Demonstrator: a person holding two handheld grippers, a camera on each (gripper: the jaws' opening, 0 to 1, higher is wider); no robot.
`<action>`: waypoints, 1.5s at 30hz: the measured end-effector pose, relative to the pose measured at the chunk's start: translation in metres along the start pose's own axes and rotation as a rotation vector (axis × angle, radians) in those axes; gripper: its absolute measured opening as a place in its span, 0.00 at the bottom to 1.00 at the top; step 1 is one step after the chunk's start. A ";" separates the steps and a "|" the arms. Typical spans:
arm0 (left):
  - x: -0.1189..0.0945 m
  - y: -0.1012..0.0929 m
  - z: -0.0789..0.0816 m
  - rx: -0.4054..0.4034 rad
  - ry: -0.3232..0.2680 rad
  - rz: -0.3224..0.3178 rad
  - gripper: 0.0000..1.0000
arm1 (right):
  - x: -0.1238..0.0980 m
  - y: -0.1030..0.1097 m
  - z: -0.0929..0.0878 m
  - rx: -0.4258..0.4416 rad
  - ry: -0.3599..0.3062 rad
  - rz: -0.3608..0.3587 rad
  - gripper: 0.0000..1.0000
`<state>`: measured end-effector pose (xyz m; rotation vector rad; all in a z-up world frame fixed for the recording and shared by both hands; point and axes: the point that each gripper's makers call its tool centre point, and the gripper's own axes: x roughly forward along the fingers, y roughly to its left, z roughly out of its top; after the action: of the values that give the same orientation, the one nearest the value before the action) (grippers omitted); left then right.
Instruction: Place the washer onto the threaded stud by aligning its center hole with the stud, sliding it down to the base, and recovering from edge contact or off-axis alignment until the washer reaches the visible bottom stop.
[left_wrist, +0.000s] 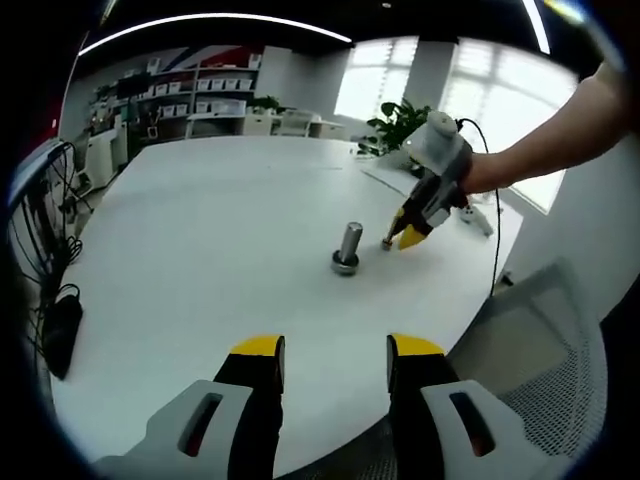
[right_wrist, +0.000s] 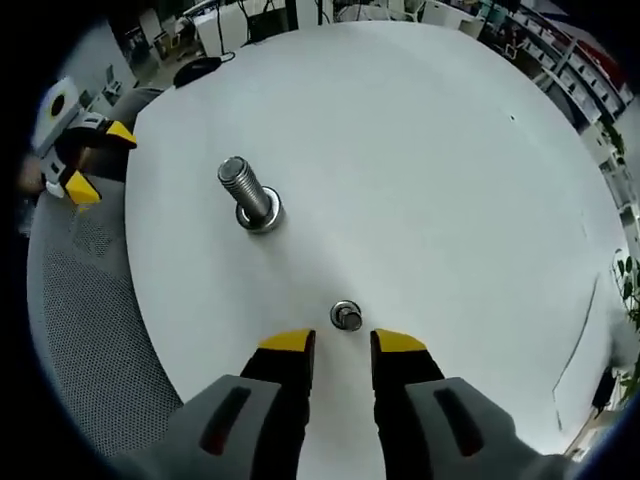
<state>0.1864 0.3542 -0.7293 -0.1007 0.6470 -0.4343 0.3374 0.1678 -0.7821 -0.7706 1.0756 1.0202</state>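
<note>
In the left gripper view, the left gripper (left_wrist: 336, 360) hangs open and empty over the table (left_wrist: 200, 260), the stud (left_wrist: 347, 248) upright well ahead of it. In the right gripper view, the right gripper (right_wrist: 342, 342) is open too, gripping nothing; the washer (right_wrist: 346, 316) lies flat just beyond its tips. The stud stands ahead to the left, a ring at its base.

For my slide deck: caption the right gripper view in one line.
Open right gripper poised just short of a small washer on the white table, the upright threaded stud beyond.
</note>
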 end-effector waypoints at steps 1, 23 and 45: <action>0.000 0.000 0.000 0.002 0.003 0.002 0.39 | -0.001 0.000 -0.001 0.001 -0.003 -0.001 0.25; 0.001 0.004 -0.007 0.010 0.038 0.026 0.40 | -0.026 0.005 -0.041 0.126 -0.120 -0.025 0.26; 0.002 0.004 -0.009 0.025 0.054 0.033 0.40 | -0.071 0.029 -0.023 0.242 -0.465 -0.112 0.28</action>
<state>0.1839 0.3573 -0.7381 -0.0543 0.6955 -0.4148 0.2931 0.1377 -0.7224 -0.3663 0.7264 0.8953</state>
